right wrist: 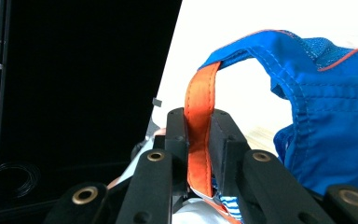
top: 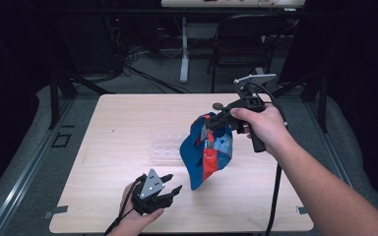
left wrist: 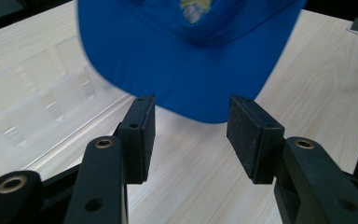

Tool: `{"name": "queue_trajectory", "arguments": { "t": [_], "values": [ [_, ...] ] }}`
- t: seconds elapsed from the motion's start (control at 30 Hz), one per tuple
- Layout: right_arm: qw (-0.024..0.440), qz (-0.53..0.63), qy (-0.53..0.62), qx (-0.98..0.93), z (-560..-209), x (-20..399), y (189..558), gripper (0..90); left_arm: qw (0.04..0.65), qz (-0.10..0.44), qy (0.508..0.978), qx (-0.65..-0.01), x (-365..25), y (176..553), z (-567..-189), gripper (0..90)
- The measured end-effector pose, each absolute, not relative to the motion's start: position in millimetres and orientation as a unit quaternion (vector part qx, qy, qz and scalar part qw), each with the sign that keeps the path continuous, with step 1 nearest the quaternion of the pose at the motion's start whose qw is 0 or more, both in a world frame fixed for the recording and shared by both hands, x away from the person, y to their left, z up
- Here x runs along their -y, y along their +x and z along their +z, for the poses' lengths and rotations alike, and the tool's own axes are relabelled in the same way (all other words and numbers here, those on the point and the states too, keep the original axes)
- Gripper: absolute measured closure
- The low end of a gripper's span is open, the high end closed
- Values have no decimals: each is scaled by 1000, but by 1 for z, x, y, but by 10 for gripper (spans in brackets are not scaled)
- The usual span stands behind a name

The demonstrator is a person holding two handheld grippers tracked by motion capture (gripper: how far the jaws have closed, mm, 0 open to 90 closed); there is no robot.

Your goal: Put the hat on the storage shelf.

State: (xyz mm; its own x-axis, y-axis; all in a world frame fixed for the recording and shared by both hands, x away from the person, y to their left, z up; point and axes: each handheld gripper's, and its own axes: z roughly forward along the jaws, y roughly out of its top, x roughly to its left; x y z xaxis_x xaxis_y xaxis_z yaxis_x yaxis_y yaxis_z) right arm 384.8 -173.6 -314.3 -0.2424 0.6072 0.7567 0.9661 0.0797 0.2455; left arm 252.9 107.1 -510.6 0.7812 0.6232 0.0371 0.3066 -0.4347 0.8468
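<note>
While right gripper [right wrist: 198,140] pinches the cap [top: 206,147] by its orange strap [right wrist: 199,121] | left gripper [left wrist: 191,135] spread wide, empty, just short of blue brim [left wrist: 191,60]

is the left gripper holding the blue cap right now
No, the left gripper stands open with bare table between its jaws, and the blue cap hangs beyond them, held up by the right gripper clamped on its orange strap.

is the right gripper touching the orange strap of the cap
Touching. In the right gripper view, the right gripper has both jaws pressed flat on the orange strap of the blue cap.
</note>
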Motion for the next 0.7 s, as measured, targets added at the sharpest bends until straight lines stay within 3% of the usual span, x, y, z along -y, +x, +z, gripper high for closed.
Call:
{"name": "queue_trajectory", "arguments": {
  "t": [0.53,0.7],
  "values": [
    [241,-381,-559,696,-309,167,386,787,441,177,841,-260,-75,253,-519,484],
    [244,-384,-554,697,-308,166,384,787,442,173,840,-264,-75,258,-524,648]
  ]
}}
